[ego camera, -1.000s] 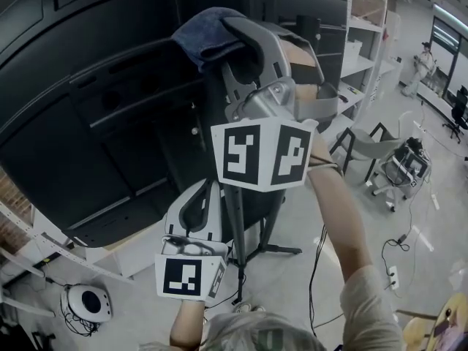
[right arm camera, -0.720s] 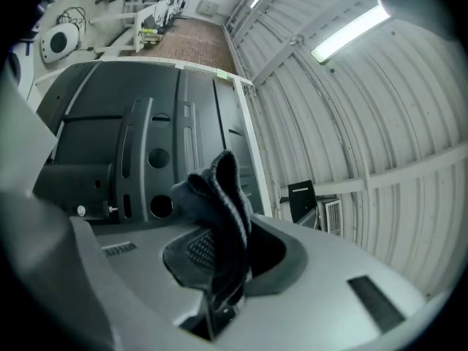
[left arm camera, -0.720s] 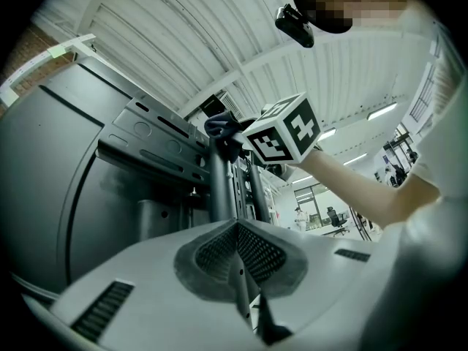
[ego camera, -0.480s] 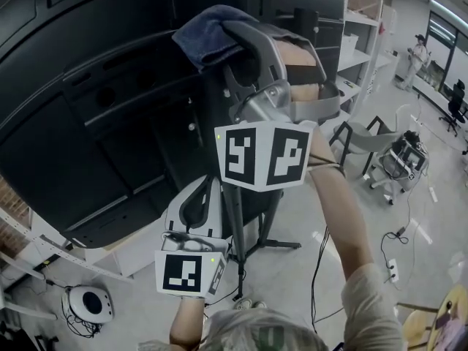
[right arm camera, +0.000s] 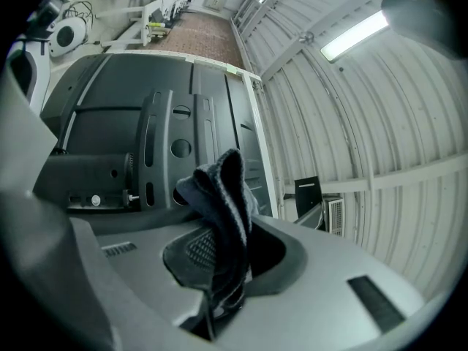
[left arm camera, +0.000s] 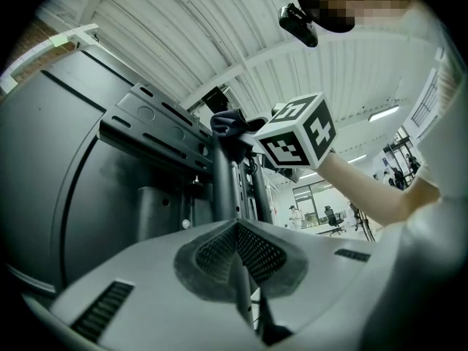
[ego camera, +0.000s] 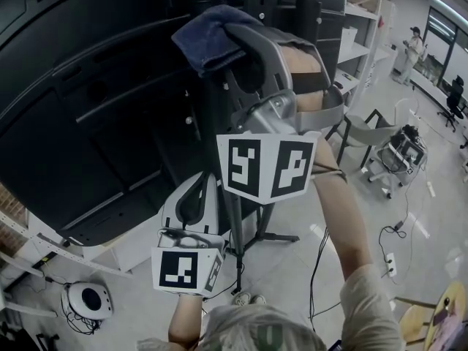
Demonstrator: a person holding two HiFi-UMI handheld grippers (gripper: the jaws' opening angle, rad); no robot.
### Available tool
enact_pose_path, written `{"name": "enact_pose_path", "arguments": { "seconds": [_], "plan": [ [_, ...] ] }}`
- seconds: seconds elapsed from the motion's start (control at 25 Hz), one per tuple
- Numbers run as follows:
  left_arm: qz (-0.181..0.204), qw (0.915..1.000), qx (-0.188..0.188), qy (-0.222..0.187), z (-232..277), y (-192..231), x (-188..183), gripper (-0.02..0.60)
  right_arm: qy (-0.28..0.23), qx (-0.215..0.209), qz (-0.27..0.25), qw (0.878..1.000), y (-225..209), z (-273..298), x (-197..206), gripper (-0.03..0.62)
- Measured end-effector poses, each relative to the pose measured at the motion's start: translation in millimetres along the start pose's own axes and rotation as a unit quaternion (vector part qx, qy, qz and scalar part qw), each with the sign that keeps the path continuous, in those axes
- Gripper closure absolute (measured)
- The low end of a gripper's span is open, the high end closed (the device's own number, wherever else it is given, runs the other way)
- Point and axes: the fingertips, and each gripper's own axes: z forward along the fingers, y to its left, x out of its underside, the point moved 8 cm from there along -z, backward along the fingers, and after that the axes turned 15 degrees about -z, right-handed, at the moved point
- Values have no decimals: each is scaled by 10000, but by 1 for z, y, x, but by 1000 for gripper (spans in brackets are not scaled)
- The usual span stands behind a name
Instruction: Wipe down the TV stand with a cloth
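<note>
Right gripper (ego camera: pixel 232 41), at 12 o'clock in the head view, pinched a dark blue cloth (ego camera: pixel 206 36) at the TV stand (ego camera: pixel 234 229) column's upper end. Left gripper (ego camera: pixel 191 205), at 7 o'clock, was pressed together on nothing, near the column.

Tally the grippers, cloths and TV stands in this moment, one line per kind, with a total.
Grippers: 2, the left gripper and the right gripper
Cloth: 1, dark blue, pinched in the right gripper's jaws
TV stand: 1, black
Total: 4
</note>
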Motion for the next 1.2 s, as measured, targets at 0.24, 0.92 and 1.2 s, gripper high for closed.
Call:
{"name": "enact_pose_path", "arguments": {
  "seconds": [0.24, 0.92, 1.2],
  "plan": [
    [-28, 10000, -10, 78, 0, 2, 5, 566, -91, -147, 149, 9997, 10, -7, 0, 537],
    [-105, 9997, 36, 219, 4, 2, 15, 566, -152, -760, 192, 9968, 40, -26, 1, 537],
    [-93, 9996, 37, 260, 3, 1, 17, 566, -155, -964, 182, 9951, 57, -41, 0, 537]
  ]
}}
